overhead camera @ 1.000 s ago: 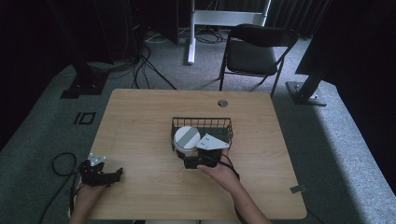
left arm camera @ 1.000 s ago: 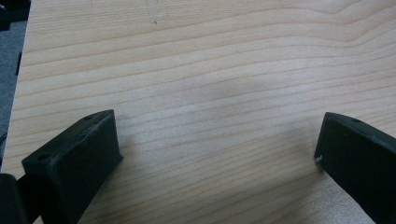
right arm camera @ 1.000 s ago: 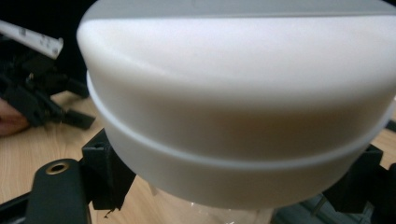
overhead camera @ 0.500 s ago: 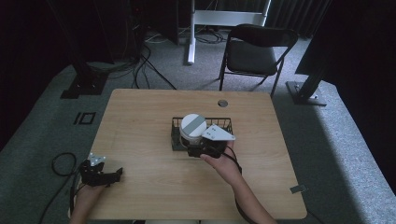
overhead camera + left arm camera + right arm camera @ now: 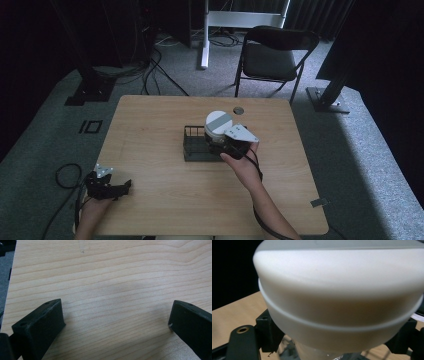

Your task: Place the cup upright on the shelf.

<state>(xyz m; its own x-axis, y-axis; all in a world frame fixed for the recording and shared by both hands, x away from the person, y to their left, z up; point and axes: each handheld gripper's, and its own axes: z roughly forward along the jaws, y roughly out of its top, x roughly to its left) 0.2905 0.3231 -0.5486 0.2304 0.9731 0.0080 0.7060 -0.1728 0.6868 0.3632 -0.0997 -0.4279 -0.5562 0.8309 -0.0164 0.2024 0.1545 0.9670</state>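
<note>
The white lidded container (image 5: 218, 125) hangs above the right end of the black wire basket (image 5: 196, 145), near the middle of the counter (image 5: 150, 130). It is clamped in your right hand-held gripper (image 5: 223, 141), whose jaws close on it below the broad white lid (image 5: 337, 287); in the right gripper view the two black jaws sit against the narrower body on either side. The container appears slightly tilted, with its grey top face turned up and toward the far edge of the counter.

To do this step well, keep the clamp steady and the container level. Clear the basket rim fully before you move sideways, so that the body cannot catch on the wires. Judge your height from the high view, since the lid blocks the view ahead from the gripper itself.

Your left hand-held gripper (image 5: 107, 186) rests at the near left corner of the counter, well apart from the basket. Its jaws stand wide apart over bare wood (image 5: 112, 285) and hold nothing.

Hard to make out: the container's lower body and base are hidden by the gripper and its grey plate. The basket's interior is partly covered, so you cannot tell whether anything lies in it. The contact between the jaws and the container is dim and blurred.
</note>
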